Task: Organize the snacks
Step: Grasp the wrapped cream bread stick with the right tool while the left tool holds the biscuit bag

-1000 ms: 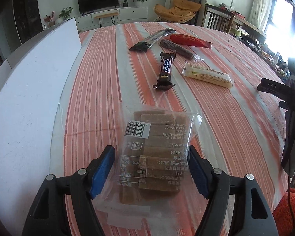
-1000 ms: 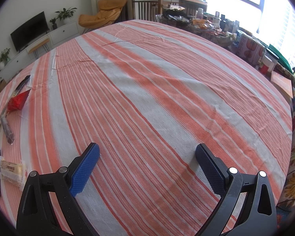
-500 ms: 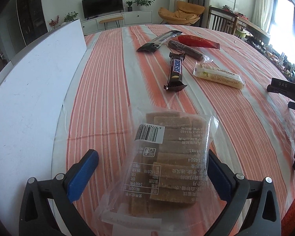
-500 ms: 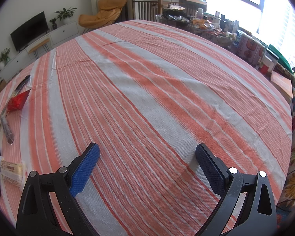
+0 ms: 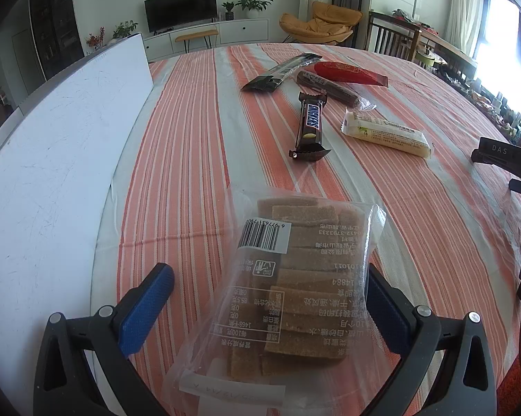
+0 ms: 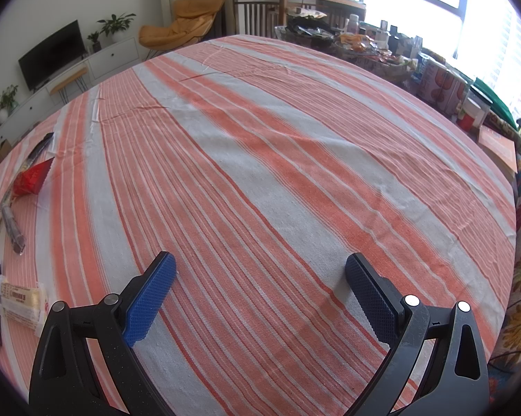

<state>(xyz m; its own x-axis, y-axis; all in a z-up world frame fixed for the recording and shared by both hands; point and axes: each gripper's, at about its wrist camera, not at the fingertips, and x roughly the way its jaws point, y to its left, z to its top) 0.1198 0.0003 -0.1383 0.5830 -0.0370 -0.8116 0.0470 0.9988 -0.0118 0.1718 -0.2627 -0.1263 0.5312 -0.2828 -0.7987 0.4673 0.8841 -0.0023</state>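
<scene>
Table: a big round table with a cloth of orange and pale stripes all over the top.
White board: a flat white board lies along the left side.
Near edge: a clear bag of brown squares with a barcode sticker.
Middle: a brown Snickers bar, and a pale yellow bar just to its right.
Far part: a black packet, a long dark stick snack and a red packet, all close together.
</scene>
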